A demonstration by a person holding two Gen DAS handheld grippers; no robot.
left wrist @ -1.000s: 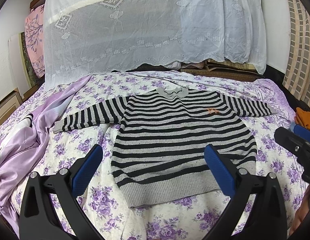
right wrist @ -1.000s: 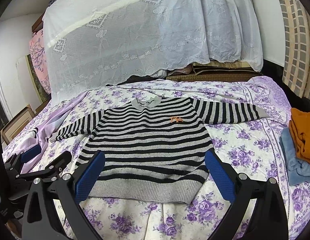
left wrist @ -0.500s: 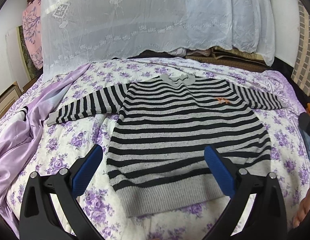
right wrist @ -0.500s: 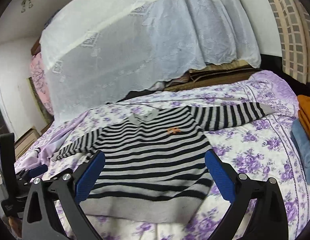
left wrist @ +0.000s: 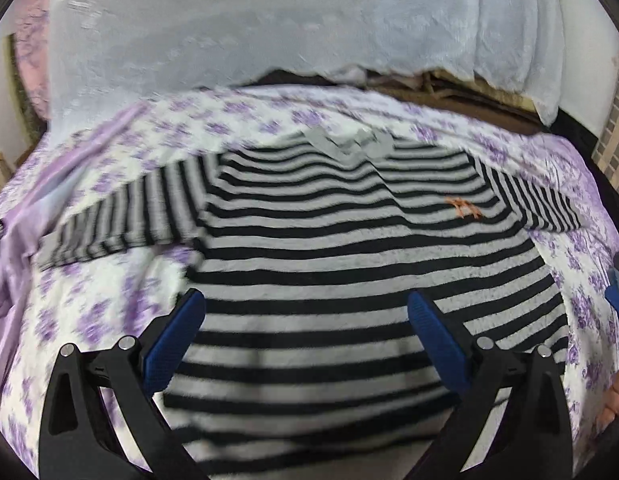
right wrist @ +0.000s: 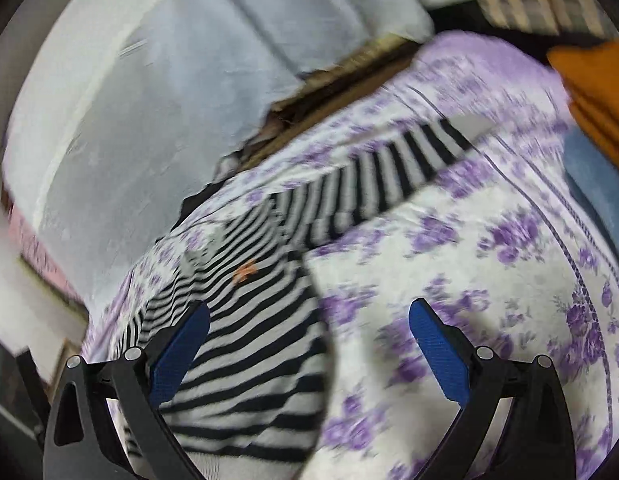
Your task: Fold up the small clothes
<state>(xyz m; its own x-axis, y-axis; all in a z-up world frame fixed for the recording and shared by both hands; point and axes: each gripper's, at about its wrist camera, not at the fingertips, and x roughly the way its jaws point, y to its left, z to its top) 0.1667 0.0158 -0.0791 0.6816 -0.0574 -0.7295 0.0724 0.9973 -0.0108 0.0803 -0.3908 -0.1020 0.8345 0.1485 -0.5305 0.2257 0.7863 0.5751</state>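
A black-and-grey striped knitted sweater [left wrist: 349, 264] lies flat, front up, on a bed covered by a white sheet printed with purple flowers [left wrist: 109, 280]. Its grey collar [left wrist: 349, 144] points toward the far side of the bed, and both sleeves are spread outward from the body. A small orange emblem [left wrist: 463, 208] sits on the chest, near the sleeve that runs toward the right side of the sweater in the left wrist view.

The left claw [left wrist: 305, 320] hangs released over the lower body of the sweater, its blue-padded fingers [left wrist: 177, 336] spread wide and holding nothing. Whether the fingers touch the knit cannot be told from the blurred view.

The right claw [right wrist: 309, 328] is also released and empty. It sits at the sweater's side edge: one blue pad [right wrist: 181, 352] is over the striped body [right wrist: 245, 320], the other over bare floral sheet [right wrist: 469, 264]. The outstretched sleeve [right wrist: 373, 184] runs away from this claw toward its grey cuff.

Beyond the sweater's collar, a pale white lace-like cover [left wrist: 269, 32] is draped over a bulky pile at the head of the bed. A lilac satin cloth [left wrist: 13, 264] lies crumpled beside the sweater's other sleeve. Past the cuff in the right wrist view, orange folded fabric [right wrist: 593, 92] rests above blue fabric [right wrist: 593, 176] at the bed's edge.
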